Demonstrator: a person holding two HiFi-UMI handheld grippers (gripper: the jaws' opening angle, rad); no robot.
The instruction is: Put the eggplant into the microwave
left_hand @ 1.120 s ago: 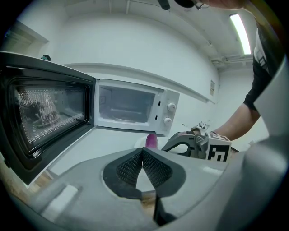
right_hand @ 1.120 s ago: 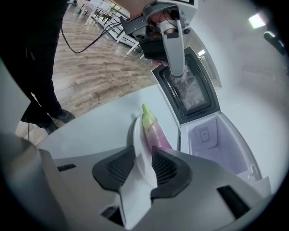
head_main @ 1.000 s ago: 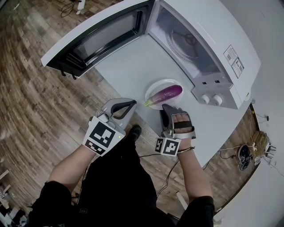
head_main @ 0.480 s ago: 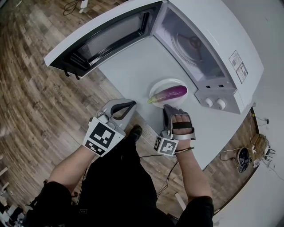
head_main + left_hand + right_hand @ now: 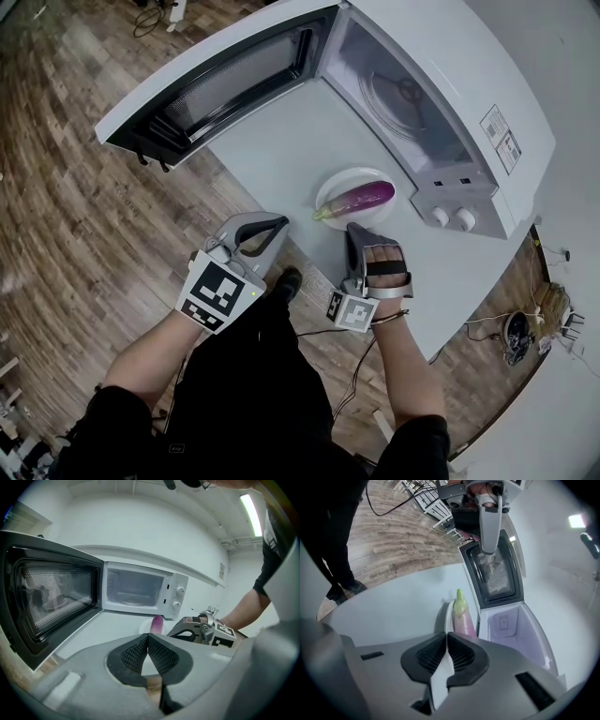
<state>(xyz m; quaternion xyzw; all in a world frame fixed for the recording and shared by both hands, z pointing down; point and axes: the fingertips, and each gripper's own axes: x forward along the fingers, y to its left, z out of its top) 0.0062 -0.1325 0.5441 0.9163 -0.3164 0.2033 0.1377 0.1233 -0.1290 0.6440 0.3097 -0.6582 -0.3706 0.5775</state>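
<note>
Right gripper (image 5: 360, 228) just closed on plate (image 5: 328, 187) rim.

No legible text. Sticker (image 5: 498, 132) on the microwave (image 5: 441, 66) top: print too small to read. Marker cubes (image 5: 217, 292): black-and-white square patterns only, no characters.

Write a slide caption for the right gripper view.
Right gripper, jaws just closed on the plate rim; eggplant on it, open microwave beyond.
</note>
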